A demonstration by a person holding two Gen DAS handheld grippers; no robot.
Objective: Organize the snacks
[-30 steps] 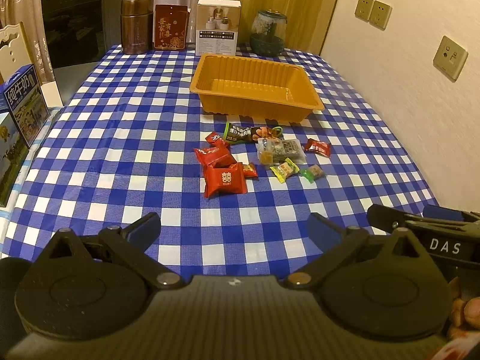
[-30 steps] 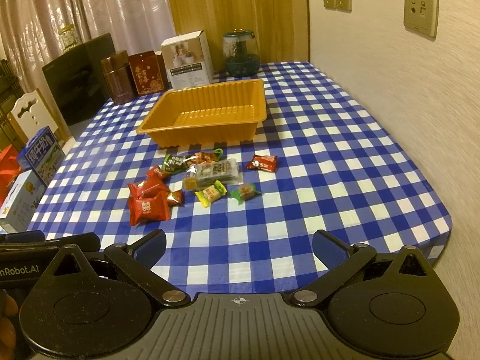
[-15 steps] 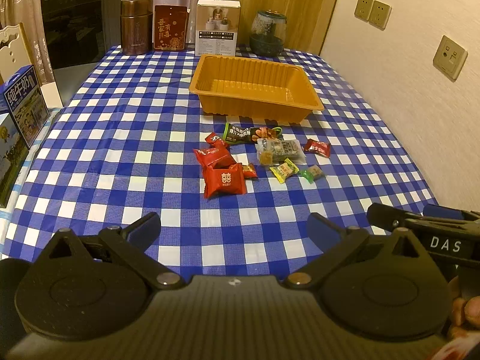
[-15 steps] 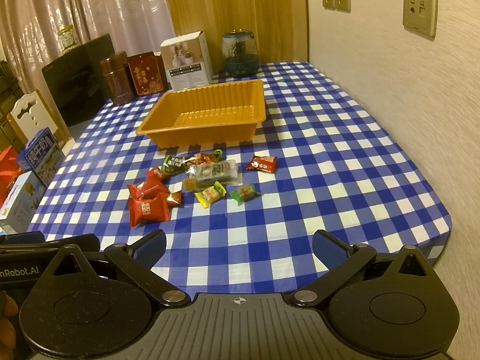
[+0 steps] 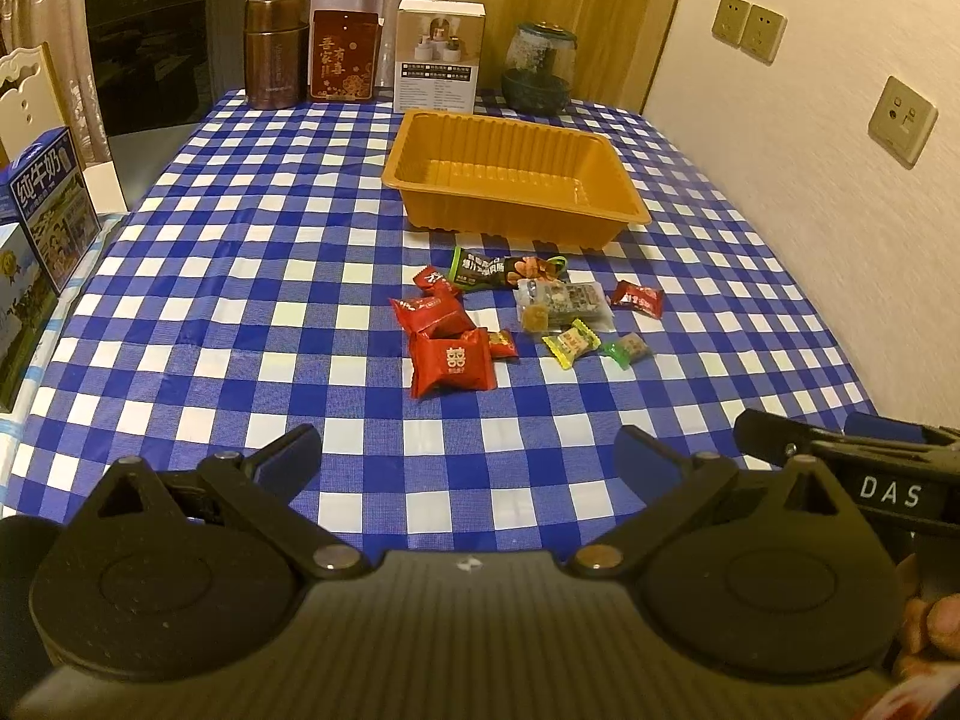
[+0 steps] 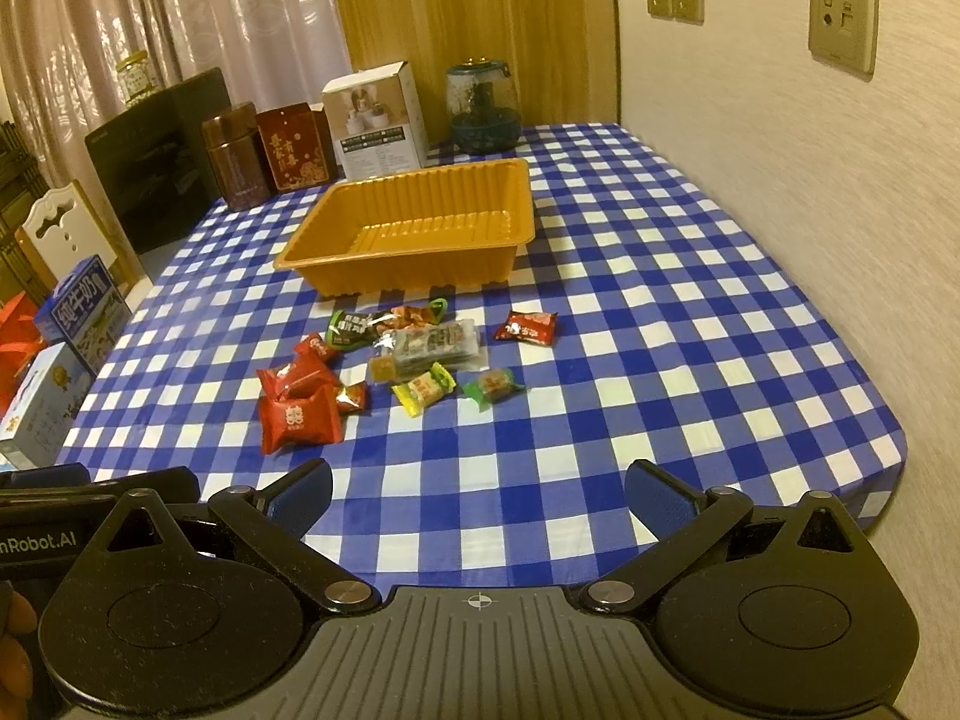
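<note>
Both the left gripper (image 5: pixel 468 450) and right gripper (image 6: pixel 478 483) hang spread and empty at frame bottom, seemingly poised to start, while the wrapped snacks (image 5: pixel 528 315) lie mid-frame before the empty orange tray (image 5: pixel 516 180)

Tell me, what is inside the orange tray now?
Nothing is visible inside the orange tray; only its ribbed floor shows. Its near wall hides a strip of floor in both views. All snacks lie on the tablecloth before it.
</note>
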